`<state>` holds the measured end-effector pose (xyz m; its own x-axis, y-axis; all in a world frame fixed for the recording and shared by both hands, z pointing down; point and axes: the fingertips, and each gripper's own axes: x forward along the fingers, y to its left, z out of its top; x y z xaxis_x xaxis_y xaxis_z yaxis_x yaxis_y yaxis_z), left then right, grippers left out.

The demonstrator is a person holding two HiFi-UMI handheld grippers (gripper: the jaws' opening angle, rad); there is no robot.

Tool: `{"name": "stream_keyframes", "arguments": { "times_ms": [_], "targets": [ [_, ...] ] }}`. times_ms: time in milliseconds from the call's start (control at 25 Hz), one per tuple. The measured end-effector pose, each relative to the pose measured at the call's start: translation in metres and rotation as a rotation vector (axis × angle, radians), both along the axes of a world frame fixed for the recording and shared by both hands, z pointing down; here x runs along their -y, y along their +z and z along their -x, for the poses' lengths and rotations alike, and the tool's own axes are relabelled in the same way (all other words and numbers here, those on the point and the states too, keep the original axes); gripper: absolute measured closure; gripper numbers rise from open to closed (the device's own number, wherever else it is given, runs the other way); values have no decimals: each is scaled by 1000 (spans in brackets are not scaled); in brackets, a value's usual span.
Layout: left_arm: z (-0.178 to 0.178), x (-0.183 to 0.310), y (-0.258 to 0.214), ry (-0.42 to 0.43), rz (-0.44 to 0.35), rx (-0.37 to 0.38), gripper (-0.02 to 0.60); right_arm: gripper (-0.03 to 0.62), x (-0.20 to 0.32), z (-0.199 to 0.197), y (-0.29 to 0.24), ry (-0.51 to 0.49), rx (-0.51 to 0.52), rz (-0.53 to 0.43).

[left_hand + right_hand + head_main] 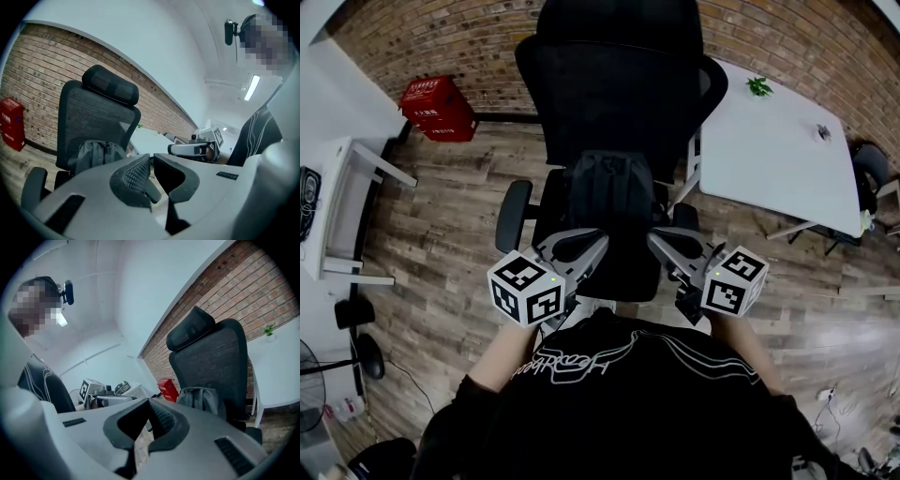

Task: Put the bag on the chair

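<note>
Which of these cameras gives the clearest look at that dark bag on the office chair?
The head view: it looks down on nearly the whole bag, upright on the chair seat against the backrest. The left gripper view shows only its upper part behind the left tongs; the right gripper view does likewise.

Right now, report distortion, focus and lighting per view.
Head view: fisheye bows the brick wall, evenly lit. Left gripper view: close jaws look soft, office chair sharper, ceiling light glares. Right gripper view: dark round vignette, backpack fairly clear.

Even indoor light, strong fisheye distortion
</note>
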<state>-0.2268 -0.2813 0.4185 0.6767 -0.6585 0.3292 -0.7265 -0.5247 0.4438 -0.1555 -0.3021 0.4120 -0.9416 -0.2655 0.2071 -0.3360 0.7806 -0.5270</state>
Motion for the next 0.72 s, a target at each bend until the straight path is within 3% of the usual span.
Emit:
{"name": "stream_keyframes", "arguments": {
  "times_ms": [720],
  "targets": [
    [-1,22,18,59,28,14,534,597,16,-4,14,76,-15,41]
  ]
}}
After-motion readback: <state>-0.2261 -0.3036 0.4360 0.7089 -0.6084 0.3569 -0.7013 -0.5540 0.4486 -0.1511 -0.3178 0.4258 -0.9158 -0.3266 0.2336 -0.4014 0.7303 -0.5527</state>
